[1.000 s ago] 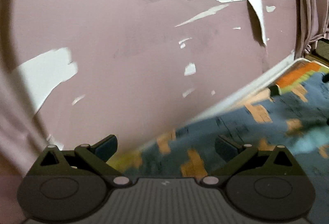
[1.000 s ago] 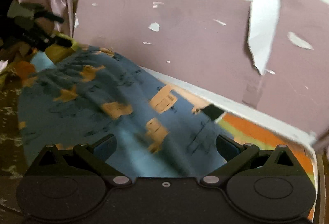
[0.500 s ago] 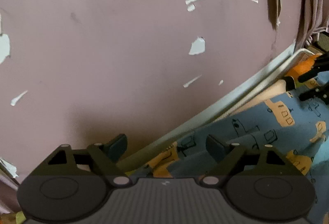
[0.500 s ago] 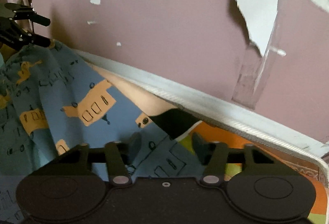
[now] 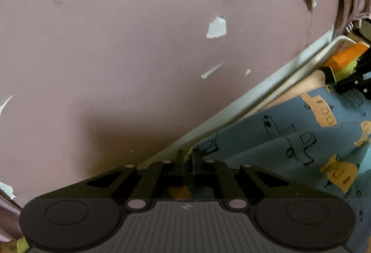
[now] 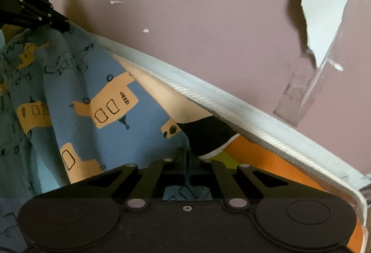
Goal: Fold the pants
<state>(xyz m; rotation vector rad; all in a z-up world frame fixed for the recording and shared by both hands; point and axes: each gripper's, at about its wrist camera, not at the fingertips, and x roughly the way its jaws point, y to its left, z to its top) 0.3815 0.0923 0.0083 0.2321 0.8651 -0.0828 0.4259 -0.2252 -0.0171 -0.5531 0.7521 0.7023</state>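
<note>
One pair of blue truck-print pants (image 6: 76,99) is pinched twice: the left claw (image 5: 186,157) is clamped on its edge, the right claw (image 6: 186,157) likewise, beside one mauve peeling wall (image 5: 116,44).

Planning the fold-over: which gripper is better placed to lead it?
Neither clearly. The left gripper and the right gripper are each shut on the far edge of the blue pants, next to the mattress edge. They should probably move together.

Both hand-held grippers (left (image 5: 187,156), right (image 6: 187,155)) closed on pants (image 6: 97,99).
</note>
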